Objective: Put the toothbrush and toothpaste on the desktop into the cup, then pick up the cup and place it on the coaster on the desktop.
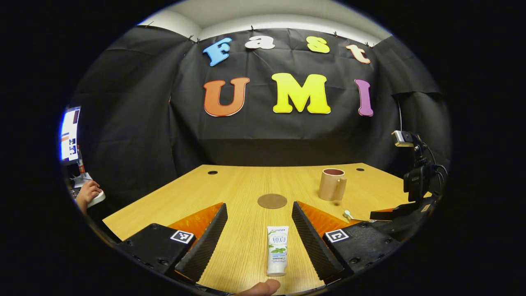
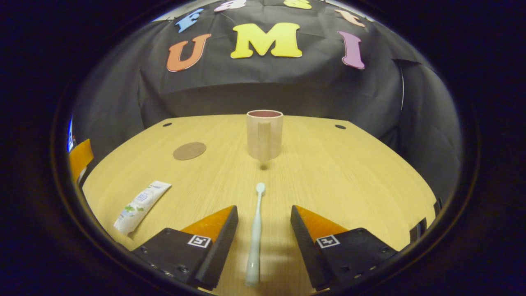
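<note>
A white toothpaste tube [image 1: 277,250] lies on the wooden desktop [image 1: 242,185] between the fingers of my open left gripper [image 1: 259,224]; neither finger touches it. The same toothpaste tube [image 2: 141,202] lies far left in the right gripper view. A pale toothbrush [image 2: 255,236] lies lengthwise between the fingers of my open right gripper [image 2: 263,226], head pointing at the cup. The beige cup [image 2: 264,134] stands upright ahead, handle facing me, with nothing seen inside. It is the cup [image 1: 332,184] at right in the left gripper view. A round brown coaster [image 1: 272,201] [image 2: 189,150] lies flat, left of the cup.
The other gripper [image 1: 404,213] and a camera on a stand [image 1: 415,164] sit at the desktop's right edge. A person's hand [image 1: 87,193] rests off the table at far left, near a screen [image 1: 70,133]. Cable holes [image 2: 340,126] mark the desktop's back.
</note>
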